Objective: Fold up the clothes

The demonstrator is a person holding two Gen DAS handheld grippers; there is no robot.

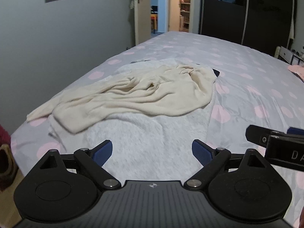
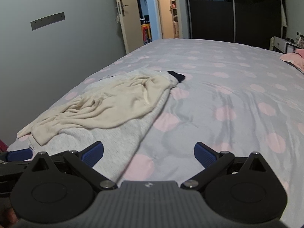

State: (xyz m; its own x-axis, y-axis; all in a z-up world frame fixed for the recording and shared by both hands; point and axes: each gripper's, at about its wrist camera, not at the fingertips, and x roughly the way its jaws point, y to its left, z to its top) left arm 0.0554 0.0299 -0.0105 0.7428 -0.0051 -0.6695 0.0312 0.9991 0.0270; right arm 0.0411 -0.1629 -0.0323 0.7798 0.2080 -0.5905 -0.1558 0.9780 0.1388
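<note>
The left gripper (image 1: 152, 150) hangs with its blue-padded fingers spread wide, holding nothing, above the near end of a pale grey garment (image 1: 144, 142) spread flat on the bed. A crumpled cream garment (image 1: 133, 95) lies on top of the grey one, farther from the gripper, with one end trailing toward the bed's left edge. A dark piece of cloth (image 2: 177, 76) peeks out at the far right corner of the pile (what it belongs to cannot be told).

The right gripper (image 2: 149, 152) is also spread and empty; the clothes lie to its left and beyond, and the grey garment's right edge runs under its left finger (image 2: 94, 151).

The bed (image 2: 218, 98) wears a grey cover with pink dots, creased on the right. Something pink (image 2: 293, 58) rests at its far right edge. A grey wall stands on the left, an open door (image 2: 126, 15) at the far end, and a dark wardrobe (image 2: 233, 9) to the right of it.
</note>
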